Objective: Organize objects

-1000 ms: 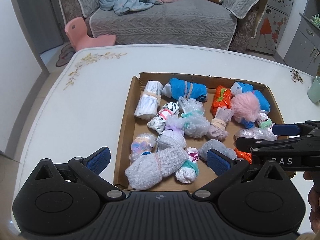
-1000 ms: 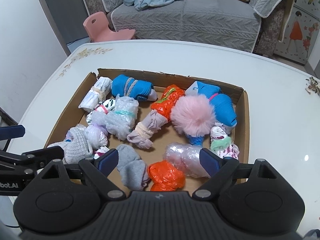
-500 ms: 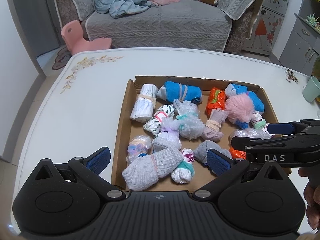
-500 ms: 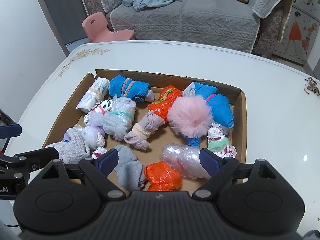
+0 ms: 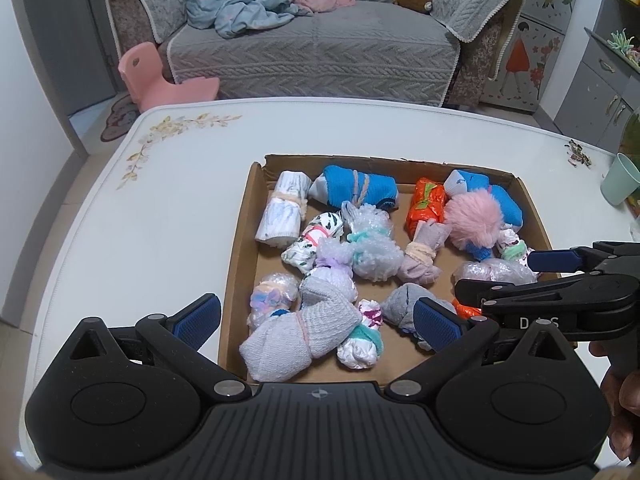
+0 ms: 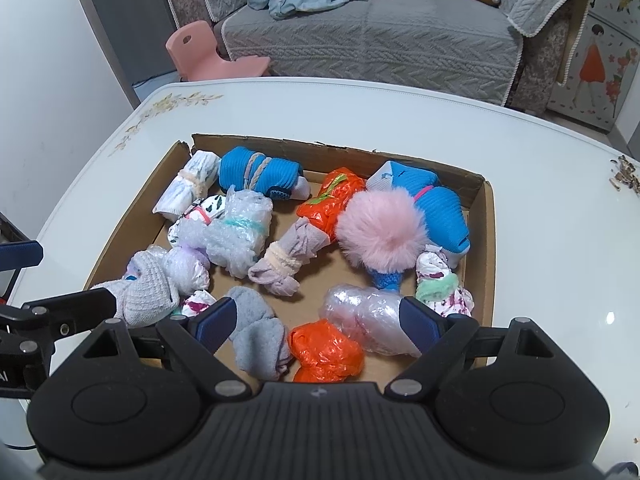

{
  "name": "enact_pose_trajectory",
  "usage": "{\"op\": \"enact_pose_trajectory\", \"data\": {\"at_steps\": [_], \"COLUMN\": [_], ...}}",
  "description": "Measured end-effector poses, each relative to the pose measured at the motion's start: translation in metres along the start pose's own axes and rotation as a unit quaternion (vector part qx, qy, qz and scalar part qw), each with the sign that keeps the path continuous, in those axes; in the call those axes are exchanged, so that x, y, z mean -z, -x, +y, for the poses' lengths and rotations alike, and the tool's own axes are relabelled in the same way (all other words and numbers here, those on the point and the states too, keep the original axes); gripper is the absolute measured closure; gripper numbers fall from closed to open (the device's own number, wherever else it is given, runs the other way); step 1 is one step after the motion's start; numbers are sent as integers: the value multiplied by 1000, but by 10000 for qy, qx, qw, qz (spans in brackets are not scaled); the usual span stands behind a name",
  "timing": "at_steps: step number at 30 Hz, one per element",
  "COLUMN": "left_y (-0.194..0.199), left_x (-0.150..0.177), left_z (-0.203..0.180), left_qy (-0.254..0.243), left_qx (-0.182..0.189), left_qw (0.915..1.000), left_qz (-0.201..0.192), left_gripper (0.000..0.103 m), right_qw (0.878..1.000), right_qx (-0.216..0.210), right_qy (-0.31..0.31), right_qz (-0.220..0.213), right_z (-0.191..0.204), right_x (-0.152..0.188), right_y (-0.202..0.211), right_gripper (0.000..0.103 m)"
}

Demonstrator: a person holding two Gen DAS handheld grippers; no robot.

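A shallow cardboard tray (image 5: pixel 240 248) (image 6: pixel 486 240) on the white table holds several rolled socks and wrapped bundles. Among them are a pink pompom (image 5: pixel 474 220) (image 6: pixel 382 234), a blue sock roll (image 5: pixel 356 190) (image 6: pixel 260 176) and an orange bundle (image 5: pixel 426 204) (image 6: pixel 334 200). My left gripper (image 5: pixel 318 318) hovers open over the tray's near left corner, above a grey sock roll (image 5: pixel 296 336). My right gripper (image 6: pixel 316 320) (image 5: pixel 520 278) hovers open over the near right part. Below it lie a grey sock (image 6: pixel 256 336), a second orange bundle (image 6: pixel 324 354) and a bubble-wrap bundle (image 6: pixel 364 316). Neither gripper holds anything.
A green cup (image 5: pixel 620 180) stands on the table (image 5: pixel 160 220) to the right of the tray. Beyond the table's far edge are a grey sofa (image 5: pixel 320 52) and a pink child's chair (image 5: pixel 160 80). A person's hand (image 5: pixel 624 392) holds the right gripper.
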State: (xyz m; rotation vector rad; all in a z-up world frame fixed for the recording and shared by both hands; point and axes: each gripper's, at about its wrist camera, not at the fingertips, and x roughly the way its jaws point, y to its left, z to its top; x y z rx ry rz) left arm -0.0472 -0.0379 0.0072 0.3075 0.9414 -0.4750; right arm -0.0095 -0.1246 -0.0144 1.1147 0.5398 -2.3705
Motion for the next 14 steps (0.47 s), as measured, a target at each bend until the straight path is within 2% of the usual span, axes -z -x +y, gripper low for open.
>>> {"op": "enact_pose_trajectory", "data": {"at_steps": [11, 14], "left_y": [4, 0], "left_x": [0, -3], "left_z": [-2, -1], "left_qy": [-78, -17], "left_qx": [33, 16], "left_qw": [9998, 10000], "left_qz": [-158, -43], "left_gripper": [1, 1], "right_qw": [10000, 10000], "right_qx": [-25, -25], "right_qy": [29, 36], "right_qz": [9, 12], "right_z": [-1, -1], "right_x": [-1, 0], "right_y": [0, -1], "right_gripper": [17, 17]}}
